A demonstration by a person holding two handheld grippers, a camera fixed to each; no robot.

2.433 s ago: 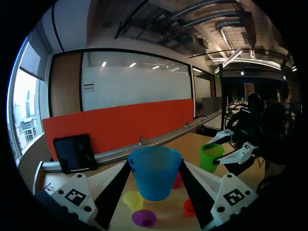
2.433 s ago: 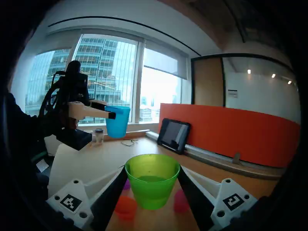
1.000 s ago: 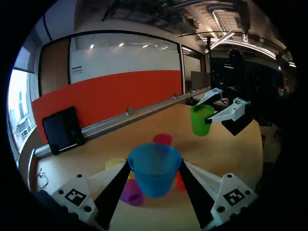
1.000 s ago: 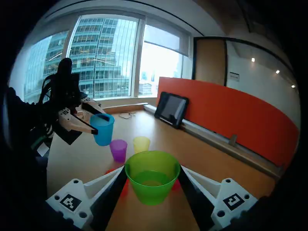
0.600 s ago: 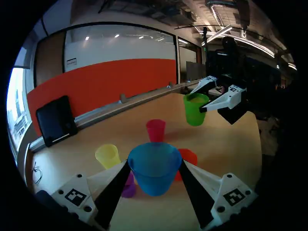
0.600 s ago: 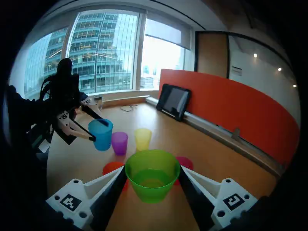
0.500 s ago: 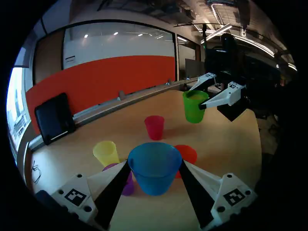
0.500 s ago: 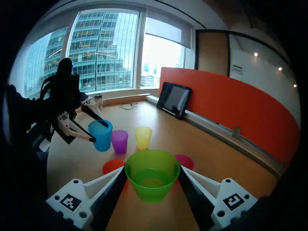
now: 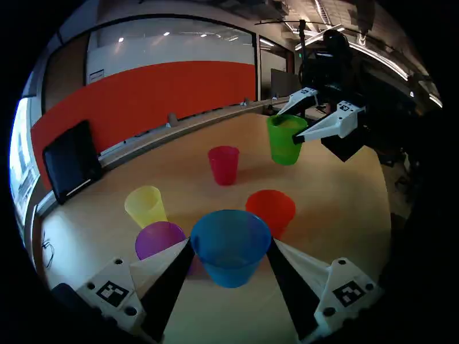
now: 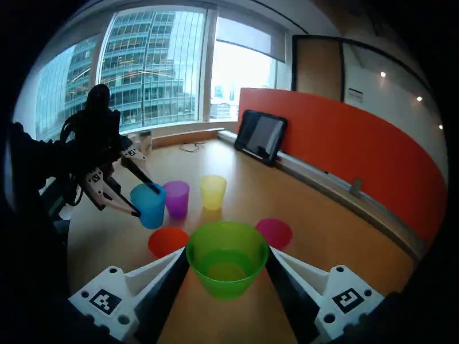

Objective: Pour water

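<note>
My left gripper (image 9: 230, 258) is shut on a blue cup (image 9: 230, 246), held upright above the wooden table (image 9: 338, 200). In the right gripper view that blue cup (image 10: 148, 205) hangs at the left in the left gripper (image 10: 146, 200). My right gripper (image 10: 227, 269) is shut on a green cup (image 10: 227, 266) with water in its bottom. From the left gripper view the green cup (image 9: 283, 139) sits at the far right in the right gripper (image 9: 290, 123). On the table stand small cups: pink (image 9: 224, 164), orange (image 9: 271, 210), yellow (image 9: 146, 206) and purple (image 9: 160, 241).
A dark tablet (image 9: 70, 161) leans against the orange partition (image 9: 155, 97) at the table's far edge. Large windows (image 10: 143, 69) lie beyond the table in the right gripper view, with a small jar (image 10: 144, 139) and a cable (image 10: 189, 147) near them.
Both grippers have come down toward the table with their cups. The small cups now sit closer below, and the blue cup hangs near the purple one.
</note>
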